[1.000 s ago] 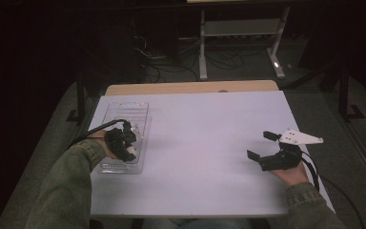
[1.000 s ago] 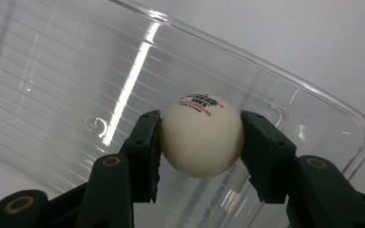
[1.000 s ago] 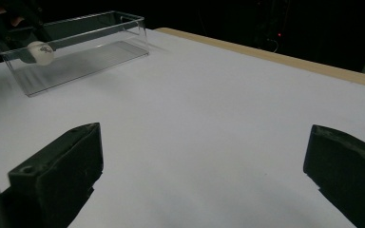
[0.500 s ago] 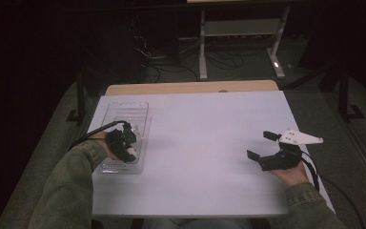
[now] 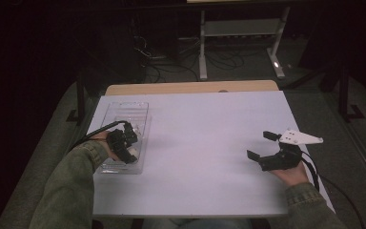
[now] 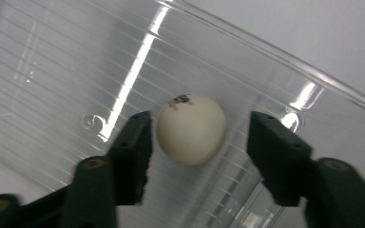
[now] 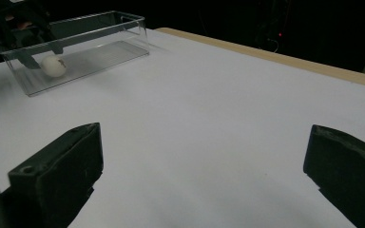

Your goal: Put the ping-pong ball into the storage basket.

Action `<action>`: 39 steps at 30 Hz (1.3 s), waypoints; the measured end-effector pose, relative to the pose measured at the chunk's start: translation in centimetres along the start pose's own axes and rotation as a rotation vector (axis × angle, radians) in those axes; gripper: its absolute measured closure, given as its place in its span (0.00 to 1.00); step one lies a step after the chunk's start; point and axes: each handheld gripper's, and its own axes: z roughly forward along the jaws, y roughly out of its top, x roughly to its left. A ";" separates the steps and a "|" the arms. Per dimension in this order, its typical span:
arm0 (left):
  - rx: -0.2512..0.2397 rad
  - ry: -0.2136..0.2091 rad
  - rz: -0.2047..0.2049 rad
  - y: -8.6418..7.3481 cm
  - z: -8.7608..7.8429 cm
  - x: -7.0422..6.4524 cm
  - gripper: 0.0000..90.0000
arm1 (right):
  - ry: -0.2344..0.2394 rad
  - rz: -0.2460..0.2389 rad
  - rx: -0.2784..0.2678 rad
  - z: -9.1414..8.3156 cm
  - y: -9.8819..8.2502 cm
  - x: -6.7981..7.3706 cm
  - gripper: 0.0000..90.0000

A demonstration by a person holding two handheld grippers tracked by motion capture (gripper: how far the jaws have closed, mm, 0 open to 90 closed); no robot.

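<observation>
A: What is the left gripper (image 5: 126,140) doing right now?

B: It is reaching down into the clear tray (image 5: 138,107) at the left side of the table (image 5: 205,143). In the left gripper view a white ball (image 6: 191,128) is lying on the tray floor, sitting between the two fingers (image 6: 134,152) — one finger is almost touching its side, the other is standing off with a clear gap.

A: So nothing is being held yet?

B: I would say not. The fingers are parted somewhat wider than the ball, straddling it without pinching it.

A: How should the grasp go, in your judgement?

B: The ball is sitting off-centre, nearer one finger. Shifting the gripper sideways until the ball is midway would help, then closing slowly across its widest part — a smooth round ball is likely to squirt out if it is pinched too high or too low. The tray wall is close by, so staying clear of it matters too.

A: And the right gripper (image 5: 261,145)?

B: It is hovering over the bare table at the right, well apart from the tray. Its fingers are spread wide, holding nothing; its own view is looking across the table toward the tray and ball.
</observation>
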 end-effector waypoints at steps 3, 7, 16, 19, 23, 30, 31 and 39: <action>-0.013 -0.004 -0.006 0.0 -0.3 0.1 0.33 | -0.001 0.001 0.001 0.0 0.0 0.0 0.00; -0.014 0.003 -0.004 0.0 -0.6 0.1 0.31 | -0.001 0.004 0.001 0.0 0.0 0.0 0.00; -0.025 0.053 -0.024 0.0 -1.2 0.1 0.16 | -0.005 0.003 0.004 0.0 0.0 0.0 0.00; -0.027 0.067 -0.027 0.1 -1.4 0.1 0.13 | -0.004 0.004 0.006 0.0 0.0 0.0 0.00; -0.018 0.082 -0.031 0.2 -1.7 0.2 0.05 | -0.005 0.005 0.004 0.0 0.0 0.0 0.00; -0.026 0.109 -0.018 0.6 -2.8 0.1 0.00 | -0.006 0.001 0.007 0.0 0.0 0.1 0.00; -0.033 0.113 -0.023 0.6 -3.0 0.1 0.00 | -0.005 0.002 0.007 0.0 0.0 0.1 0.00; -0.094 0.112 -0.033 0.3 -4.4 0.1 0.00 | -0.005 0.002 0.007 -0.1 0.0 0.1 0.00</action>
